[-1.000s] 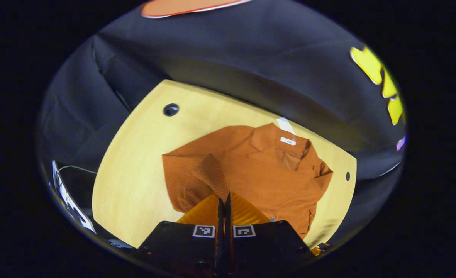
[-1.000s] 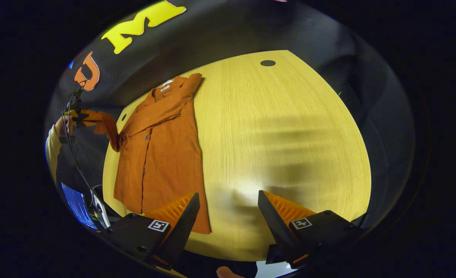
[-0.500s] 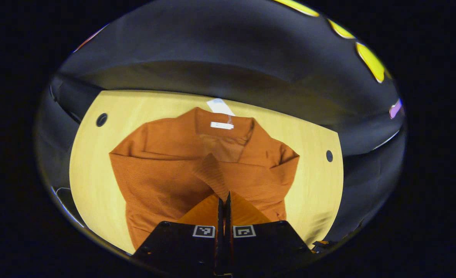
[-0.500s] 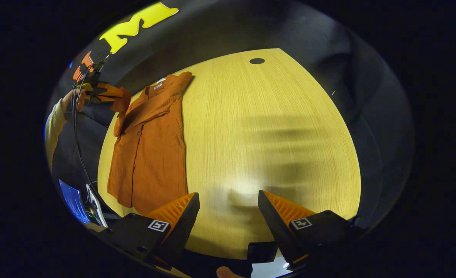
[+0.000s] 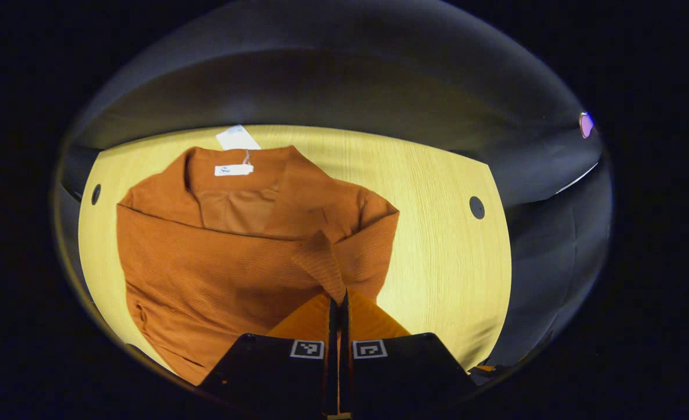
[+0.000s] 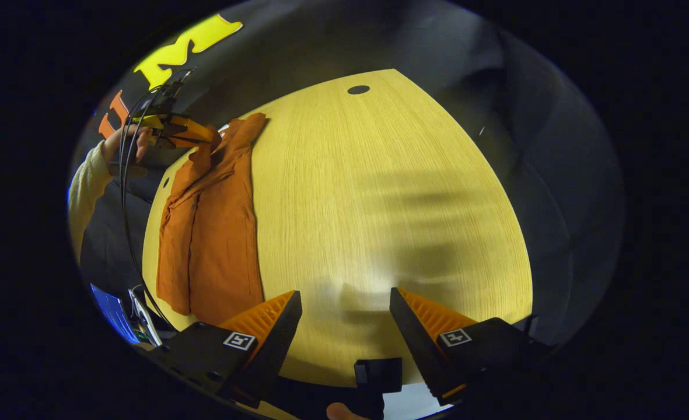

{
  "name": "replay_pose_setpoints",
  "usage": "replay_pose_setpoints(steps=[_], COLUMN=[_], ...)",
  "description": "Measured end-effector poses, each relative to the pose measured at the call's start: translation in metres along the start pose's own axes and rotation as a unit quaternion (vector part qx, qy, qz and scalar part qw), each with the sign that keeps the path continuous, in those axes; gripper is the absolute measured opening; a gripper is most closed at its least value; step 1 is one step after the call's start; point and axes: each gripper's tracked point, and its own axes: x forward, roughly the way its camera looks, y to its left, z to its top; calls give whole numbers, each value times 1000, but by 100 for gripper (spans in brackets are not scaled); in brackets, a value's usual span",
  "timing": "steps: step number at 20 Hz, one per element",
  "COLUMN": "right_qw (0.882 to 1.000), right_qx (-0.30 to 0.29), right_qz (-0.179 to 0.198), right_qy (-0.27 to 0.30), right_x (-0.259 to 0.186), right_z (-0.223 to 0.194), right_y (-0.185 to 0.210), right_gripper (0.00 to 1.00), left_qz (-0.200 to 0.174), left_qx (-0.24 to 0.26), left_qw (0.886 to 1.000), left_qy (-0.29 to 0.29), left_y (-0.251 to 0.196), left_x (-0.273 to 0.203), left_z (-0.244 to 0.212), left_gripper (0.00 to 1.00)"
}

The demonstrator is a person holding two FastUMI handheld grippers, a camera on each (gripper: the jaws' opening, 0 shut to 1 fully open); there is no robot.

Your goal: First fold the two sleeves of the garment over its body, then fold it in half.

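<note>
**Left sleeve held over the shirt, 1 fold in hand**

The shirt [image 5: 227, 262] lies flat on the desk [image 5: 437, 233], collar toward the far edge, near the desk's left side in the right gripper view. The left gripper [image 5: 337, 306] is pinched tight on the sleeve [image 5: 319, 262], both fingers pressing the ribbed cuff, which rises from the shirt's body up into the grip. In the right gripper view the same gripper [image 6: 207, 135] hangs above the collar end, a hand [image 6: 123, 143] behind it. The right gripper [image 6: 344, 318] stands wide, holding nothing, over bare desk well apart from the shirt [image 6: 216, 227].

Judged from this, the first sleeve fold is under way and the halving is not yet begun.

Risks:
- The grip takes only the cuff's tip; a quick swing could pull it free and drop the sleeve short of the body.
- Lifting too high could drag the shoulder and skew the whole shirt, since nothing pins it.
- A release with the sleeve twisted could leave a lump that spoils the later fold in 2.
</note>
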Motion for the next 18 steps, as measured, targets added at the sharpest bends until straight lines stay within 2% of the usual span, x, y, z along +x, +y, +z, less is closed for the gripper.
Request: replay_pose_setpoints(steps=[3, 4, 5, 6, 7, 8, 9, 11, 13, 14, 15, 16, 18], right_qw=[1000, 1000, 1000, 1000, 1000, 1000, 1000, 1000, 1000, 1000, 1000, 1000, 1000], right_qx=[8, 9, 11, 13, 16, 18, 19, 19, 14, 11, 7, 5, 1], right_qz=[-4, -5, -6, -7, -8, -9, -8, -9, -7, -8, -7, -7, -4], right_qy=[-1, -1, -1, 0, 0, -1, -1, -2, -5, -6, -8, -10, -16], right_x=[-4, -4, -3, -3, -3, -4, -5, -6, -5, -5, -3, -3, -1], right_z=[-8, -9, -10, -12, -14, -14, -16, -19, -21, -22, -21, -22, -22], right_y=[-7, -9, -11, -12, -12, -12, -11, -8, 0, 4, 9, 17, 36], right_gripper=[98, 98, 98, 98, 98, 98, 98, 98, 98, 98, 94, 98, 98], left_qz=[-16, -22, -24, -25, -22, -25, -30, -33, -32, -31, -30, -32, -29], left_qx=[-26, -36, -42, -46, -51, -57, -65, -76, -76, -76, -77, -78, -74], left_qw=[1000, 999, 999, 999, 998, 998, 997, 996, 996, 996, 996, 996, 995], left_qy=[4, 2, 0, -4, -10, -13, -16, -23, -30, -31, -38, -44, -56], left_y=[-9, -11, -10, -9, -6, -5, -6, -3, 6, 13, 21, 29, 46], left_x=[6, 7, 6, 5, 4, 1, -2, -12, -22, -26, -30, -39, -52], left_z=[-6, -7, -7, -8, -7, -8, -10, -11, -17, -22, -26, -32, -47], left_gripper=[9, 17, 20, 29, 22, 47, 53, 76, 65, 87, 82, 100, 99])
